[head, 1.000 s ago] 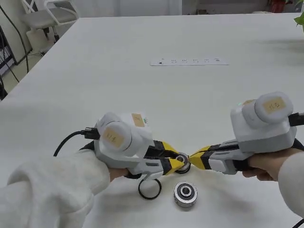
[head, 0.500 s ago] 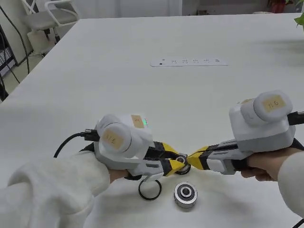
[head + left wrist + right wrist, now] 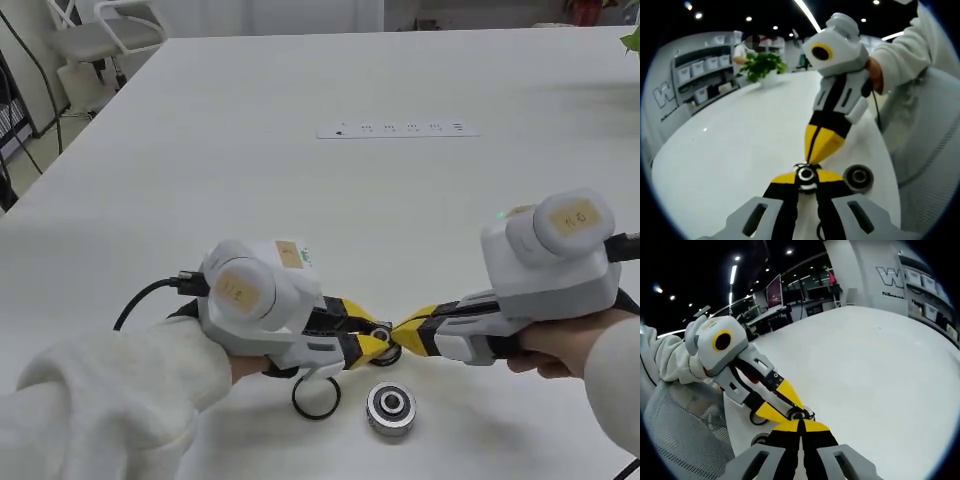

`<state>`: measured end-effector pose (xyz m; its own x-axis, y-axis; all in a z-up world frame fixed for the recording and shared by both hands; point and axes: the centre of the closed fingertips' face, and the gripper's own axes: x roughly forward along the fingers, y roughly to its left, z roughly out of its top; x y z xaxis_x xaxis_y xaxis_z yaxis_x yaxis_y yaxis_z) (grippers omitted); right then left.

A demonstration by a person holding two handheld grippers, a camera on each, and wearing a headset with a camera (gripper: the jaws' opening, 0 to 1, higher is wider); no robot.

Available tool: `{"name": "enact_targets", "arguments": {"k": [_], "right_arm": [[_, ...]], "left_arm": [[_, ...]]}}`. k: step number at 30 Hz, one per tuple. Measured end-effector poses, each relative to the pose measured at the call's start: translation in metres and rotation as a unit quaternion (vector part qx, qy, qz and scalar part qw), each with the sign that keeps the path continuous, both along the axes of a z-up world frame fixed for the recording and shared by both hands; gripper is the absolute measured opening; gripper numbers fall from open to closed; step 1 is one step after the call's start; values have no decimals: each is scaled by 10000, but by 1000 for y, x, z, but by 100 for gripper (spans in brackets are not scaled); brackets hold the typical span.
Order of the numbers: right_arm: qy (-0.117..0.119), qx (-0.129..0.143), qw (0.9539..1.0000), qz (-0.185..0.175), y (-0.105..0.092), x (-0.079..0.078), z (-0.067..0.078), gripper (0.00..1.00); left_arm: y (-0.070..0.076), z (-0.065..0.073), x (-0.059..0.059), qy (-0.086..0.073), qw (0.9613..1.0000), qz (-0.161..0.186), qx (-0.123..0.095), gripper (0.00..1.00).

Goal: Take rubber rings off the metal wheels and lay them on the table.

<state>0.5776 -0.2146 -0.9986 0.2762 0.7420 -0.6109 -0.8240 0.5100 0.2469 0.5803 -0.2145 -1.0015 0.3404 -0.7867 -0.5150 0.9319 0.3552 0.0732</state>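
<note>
- left tongs [image 3: 367, 345]: clamped narrow on a small metal wheel [image 3: 806, 175], holding it just above the counter [image 3: 300, 200]; own view shows both yellow tips on the wheel's sides
- right tongs [image 3: 407, 333]: jaws pressed together, tips touching the far edge of that wheel, nose to nose with the left tongs; a thin black line shows at the tips in the right gripper view; probably the rubber ring on this wheel, but I can't tell whether it's actually pinched
- done so far: one loose ring [image 3: 315, 397] lies flat on the counter just below the left tongs; second wheel [image 3: 390, 408] sits beside it, apart from it, near the counter's front edge; its rim looks bare metal in the head view, so I judge that one is stripped
- in hand: ring number two, on the clamped wheel; looks like the pull-off stage, not off yet
- left: peel that ring free, lay it on the counter by the first; put the wheel down; I see no other wheels, so roughly halfway or a bit past
</note>
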Motion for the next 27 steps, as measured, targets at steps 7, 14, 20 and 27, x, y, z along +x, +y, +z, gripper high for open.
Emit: {"name": "enact_targets", "arguments": {"k": [7,14,20,27], "right_arm": [[8,193,9998,45,6,-2,5,0],[-217,319,9992,104,11,1,11,0],[-66,278,9995,-137,4,7,8,0],[5,306,9994,-179,4,6,8,0]], "left_arm": [[0,0,0,-3,10000,1,-16,13],[0,0,0,35,9999,30,-118,14],[-1,1,0,30,10000,-9,-84,14],[0,15,-4,65,9997,-206,-130,20]]}}
